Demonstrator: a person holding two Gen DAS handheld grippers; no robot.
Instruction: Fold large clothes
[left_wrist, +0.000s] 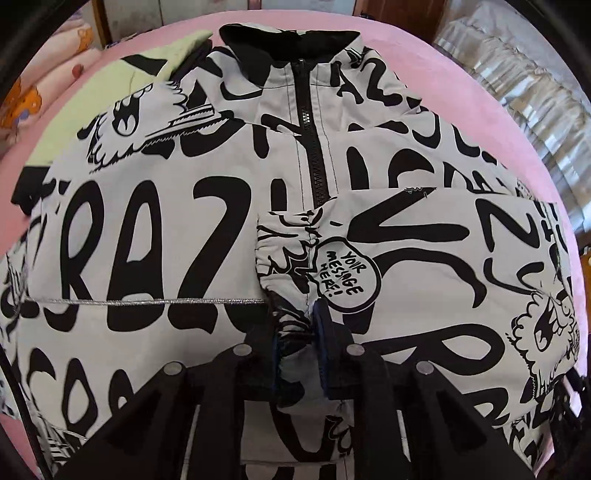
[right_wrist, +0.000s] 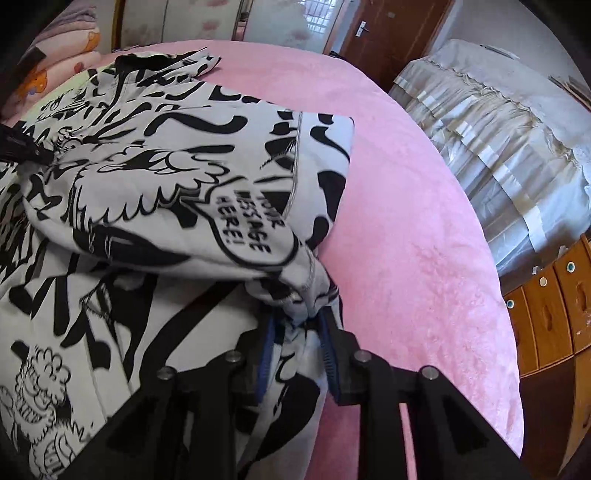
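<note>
Puffy white-and-black fabric fills both my views: the jacket (left_wrist: 229, 229) lies front up on the pink blanket (right_wrist: 406, 229), zip (left_wrist: 314, 155) closed, collar (left_wrist: 288, 40) at the far end. My left gripper (left_wrist: 299, 350) has its jaws pinched on the elastic cuff (left_wrist: 291, 325) of the sleeve (left_wrist: 388, 258) laid across the chest. My right gripper (right_wrist: 297, 343) has its jaws clamped on a gathered bunch of the same sleeve's fabric at the jacket's edge, near the blanket.

As I judge it, the padding is springy and slick, so the sleeve may slide back off the chest once I let go. Pulling unevenly with my two grips could twist the sleeve or drag the body askew.

Printed words read "YOUR MESSAGE HERE!" in a speech bubble (left_wrist: 345, 271); big letters beside the zip look like "RAZ".
</note>
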